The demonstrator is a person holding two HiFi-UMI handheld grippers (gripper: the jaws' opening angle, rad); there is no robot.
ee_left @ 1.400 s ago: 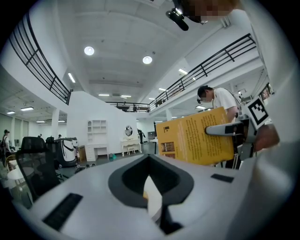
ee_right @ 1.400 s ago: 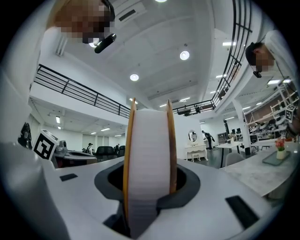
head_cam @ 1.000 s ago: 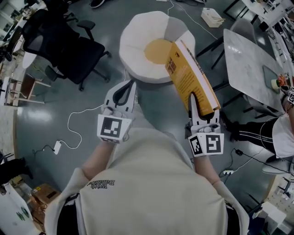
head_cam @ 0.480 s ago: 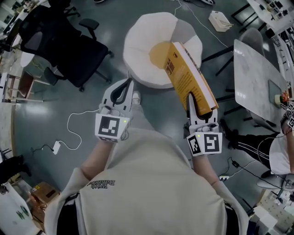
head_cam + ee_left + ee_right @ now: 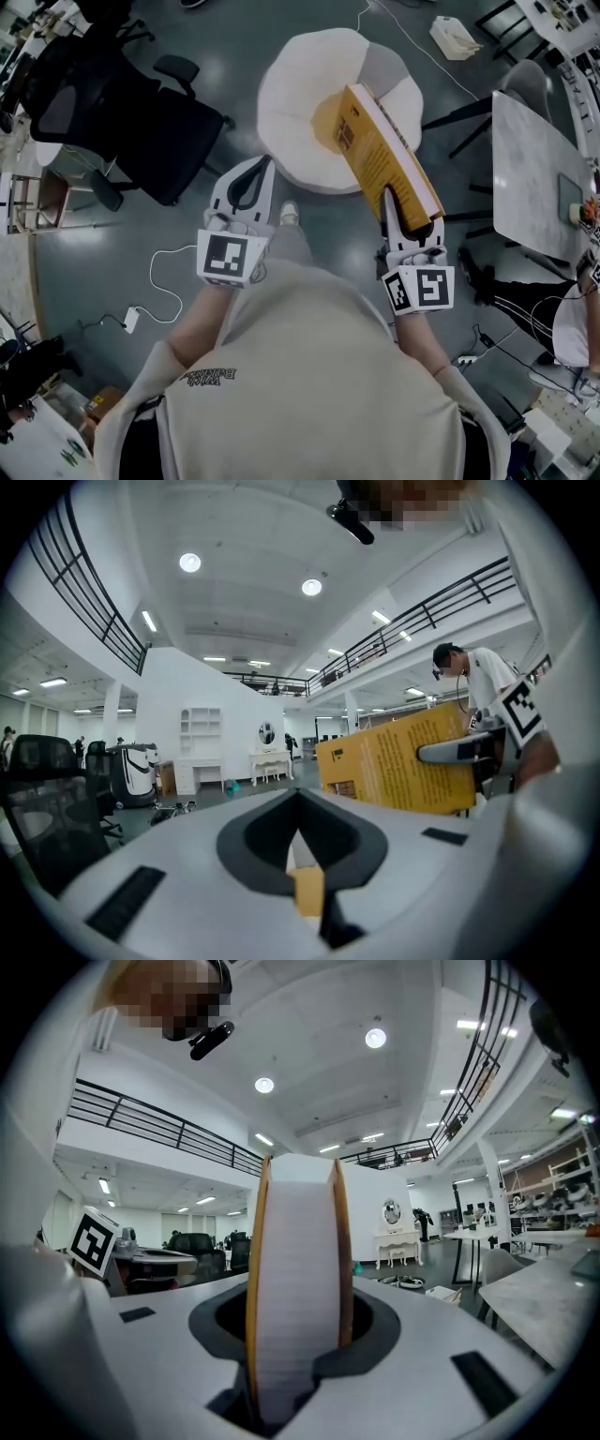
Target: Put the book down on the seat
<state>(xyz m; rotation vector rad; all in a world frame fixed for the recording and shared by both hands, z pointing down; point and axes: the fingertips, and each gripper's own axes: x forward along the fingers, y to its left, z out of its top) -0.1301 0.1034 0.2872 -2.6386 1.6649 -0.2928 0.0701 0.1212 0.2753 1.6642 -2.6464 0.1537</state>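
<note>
A yellow book (image 5: 382,150) stands on edge, gripped at its near end by my right gripper (image 5: 401,204), which is shut on it. The book's far end hangs over the near right part of the white flower-shaped seat (image 5: 300,89) with a yellow middle. In the right gripper view the book's (image 5: 298,1260) white page edge fills the gap between the jaws. My left gripper (image 5: 248,178) is shut and holds nothing, level with the seat's near edge on the left. The left gripper view shows the book (image 5: 394,766) from the side, to the right.
A black office chair (image 5: 112,112) stands left of the seat. A marble-topped table (image 5: 534,178) and a seated person (image 5: 562,319) are at the right. A white cable (image 5: 164,286) lies on the grey floor. A small white box (image 5: 457,37) sits beyond the seat.
Both grippers have moved forward toward the seat, which now lies closer under the book. The right gripper keeps its hold on the book; the left stays shut.
</note>
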